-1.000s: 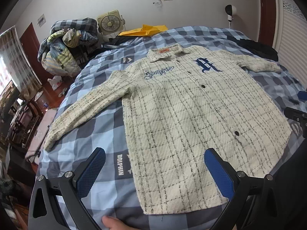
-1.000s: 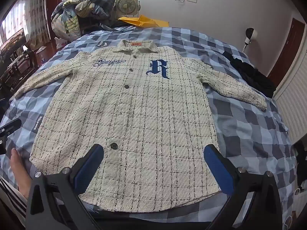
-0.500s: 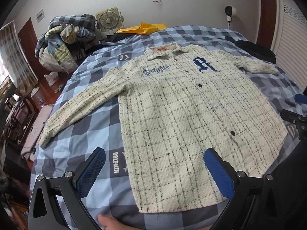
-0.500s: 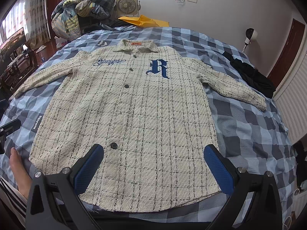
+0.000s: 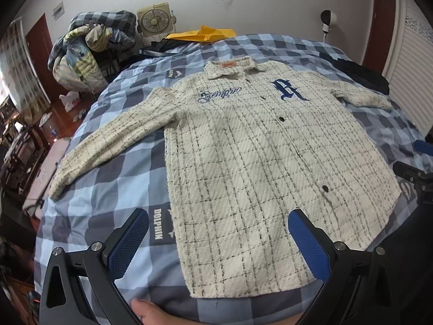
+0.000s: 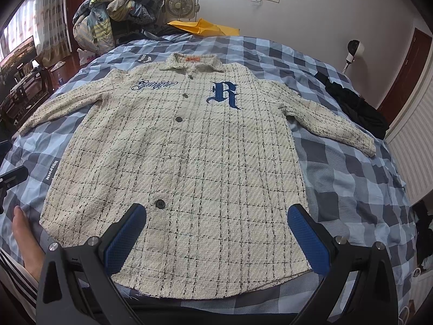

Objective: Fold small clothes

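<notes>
— Shirt flat on checked bed, buttoned, both sleeves spread wide.
— Change?
— Left gripper pulled back and aside since a second ago, now over left hem corner; right gripper unmoved above hem. Both wide open, gripping nothing. Folding likely not begun.
— Obstacles?
— None on shirt. Yellow cloth, laundry pile, fan beyond collar; black garment near right sleeve.
</notes>
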`<state>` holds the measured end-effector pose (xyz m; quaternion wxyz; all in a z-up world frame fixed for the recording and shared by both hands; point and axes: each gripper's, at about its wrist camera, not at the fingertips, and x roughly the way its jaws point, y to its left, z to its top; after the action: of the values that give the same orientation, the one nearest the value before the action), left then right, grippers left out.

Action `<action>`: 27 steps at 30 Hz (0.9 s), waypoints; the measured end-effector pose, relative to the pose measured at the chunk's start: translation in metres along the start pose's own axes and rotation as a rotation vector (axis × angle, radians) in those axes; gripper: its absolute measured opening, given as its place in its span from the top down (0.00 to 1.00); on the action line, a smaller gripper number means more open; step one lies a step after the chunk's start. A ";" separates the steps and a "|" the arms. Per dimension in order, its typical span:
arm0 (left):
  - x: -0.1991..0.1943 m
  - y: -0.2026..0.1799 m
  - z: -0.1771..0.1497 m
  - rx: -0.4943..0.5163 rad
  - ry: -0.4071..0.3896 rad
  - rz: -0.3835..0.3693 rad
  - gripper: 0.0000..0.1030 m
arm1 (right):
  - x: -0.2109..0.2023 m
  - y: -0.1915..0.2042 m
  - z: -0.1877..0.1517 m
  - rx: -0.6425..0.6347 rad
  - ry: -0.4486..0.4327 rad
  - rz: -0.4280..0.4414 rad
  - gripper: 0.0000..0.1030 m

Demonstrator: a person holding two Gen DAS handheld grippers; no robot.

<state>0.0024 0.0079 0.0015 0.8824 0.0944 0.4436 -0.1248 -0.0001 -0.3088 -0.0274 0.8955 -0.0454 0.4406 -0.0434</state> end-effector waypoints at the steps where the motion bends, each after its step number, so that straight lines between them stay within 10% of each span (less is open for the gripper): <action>1: 0.000 0.001 0.000 -0.005 0.003 -0.003 0.00 | 0.000 0.000 0.000 0.001 0.000 0.000 0.01; 27: 0.003 0.011 0.000 -0.055 0.020 -0.022 0.00 | 0.002 0.002 -0.002 -0.014 0.018 -0.012 0.01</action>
<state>0.0073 0.0178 -0.0003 0.8787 0.0662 0.4569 -0.1213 0.0001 -0.3071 -0.0304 0.8908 -0.0538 0.4488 -0.0463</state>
